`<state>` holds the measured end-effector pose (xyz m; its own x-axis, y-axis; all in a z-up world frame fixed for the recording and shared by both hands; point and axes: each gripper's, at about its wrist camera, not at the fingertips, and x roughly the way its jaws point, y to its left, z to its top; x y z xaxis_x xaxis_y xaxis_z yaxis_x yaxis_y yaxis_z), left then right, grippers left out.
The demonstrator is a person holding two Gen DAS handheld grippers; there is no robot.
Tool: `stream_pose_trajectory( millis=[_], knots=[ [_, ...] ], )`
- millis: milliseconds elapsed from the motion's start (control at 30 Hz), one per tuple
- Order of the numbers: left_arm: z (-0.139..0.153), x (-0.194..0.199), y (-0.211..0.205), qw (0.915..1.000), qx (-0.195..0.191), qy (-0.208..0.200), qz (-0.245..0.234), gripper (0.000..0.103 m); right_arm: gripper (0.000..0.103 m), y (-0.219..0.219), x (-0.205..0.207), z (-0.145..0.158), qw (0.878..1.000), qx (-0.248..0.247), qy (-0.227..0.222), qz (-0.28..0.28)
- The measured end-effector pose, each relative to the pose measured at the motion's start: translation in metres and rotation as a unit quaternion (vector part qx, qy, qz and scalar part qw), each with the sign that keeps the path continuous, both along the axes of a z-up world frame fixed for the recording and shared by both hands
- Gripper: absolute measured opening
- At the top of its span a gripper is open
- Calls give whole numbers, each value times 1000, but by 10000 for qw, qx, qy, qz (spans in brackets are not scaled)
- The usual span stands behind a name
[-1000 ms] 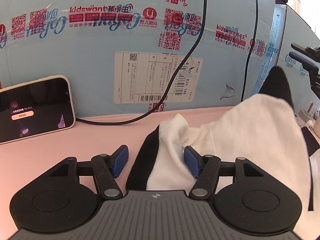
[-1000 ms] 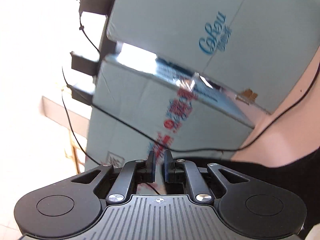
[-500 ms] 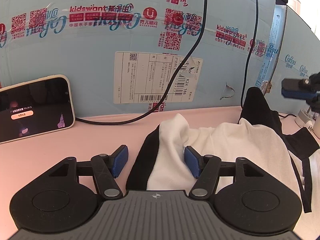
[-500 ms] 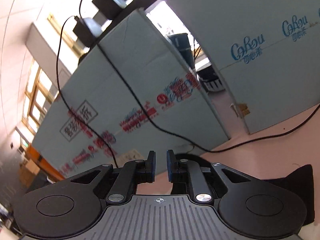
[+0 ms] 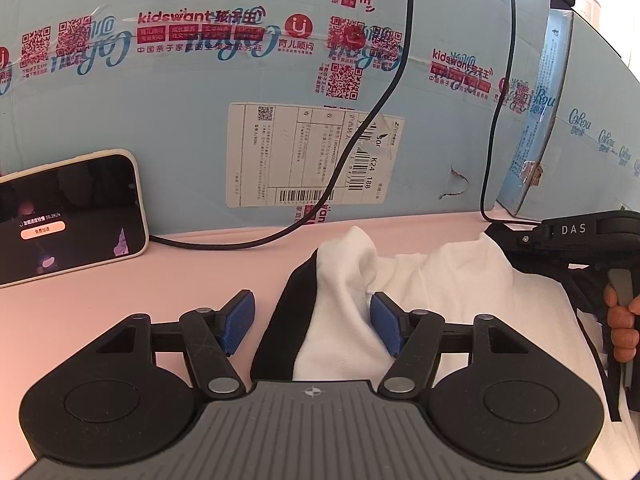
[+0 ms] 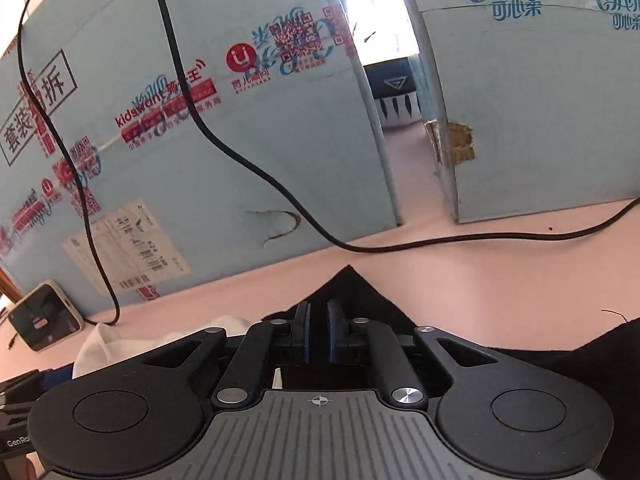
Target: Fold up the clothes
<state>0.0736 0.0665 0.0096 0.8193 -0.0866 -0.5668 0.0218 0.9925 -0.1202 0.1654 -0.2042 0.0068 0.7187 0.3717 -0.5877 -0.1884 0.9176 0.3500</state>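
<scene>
Your left gripper [image 5: 312, 322] sits low on the pink table [image 5: 120, 300] with its blue pads spread wide; a raised ridge of the white-and-black garment [image 5: 460, 292] lies in the gap, against the right-hand pad and clear of the other, so nothing is pinched there. Your right gripper [image 6: 319, 334] has its pads drawn narrow on a corner of the garment's black cloth [image 6: 352, 286], which peaks up just ahead of the tips, low over the table. The garment lies bunched between the two tools, in front of the blue cartons [image 5: 200, 120], with a phone [image 5: 68, 216] and a black cable [image 5: 248, 242] just beyond it. If that corner is being laid across the white, lower it flat before you let the pads part, keep the cloth taut enough that no crease forms under it, and stay short of the cable. Keep the left pads down as an anchor so the ridge does not slide
</scene>
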Motion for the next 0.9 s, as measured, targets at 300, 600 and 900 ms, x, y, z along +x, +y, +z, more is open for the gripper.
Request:
stream_pose_trajectory(
  millis=[300,600,900],
  knots=[
    [-1,1,1,10000,-39,4,-30,64,28,-35,-36,44,9885,1472,-343,-109],
    [-1,1,2,10000,-78,-7,-36,64,54,-101,-162,81,9833,1454,-972,-496],
    [1,-10,23,9981,78,-12,615,68,58,-187,-284,51,9669,851,-1335,-1999]
  ],
)
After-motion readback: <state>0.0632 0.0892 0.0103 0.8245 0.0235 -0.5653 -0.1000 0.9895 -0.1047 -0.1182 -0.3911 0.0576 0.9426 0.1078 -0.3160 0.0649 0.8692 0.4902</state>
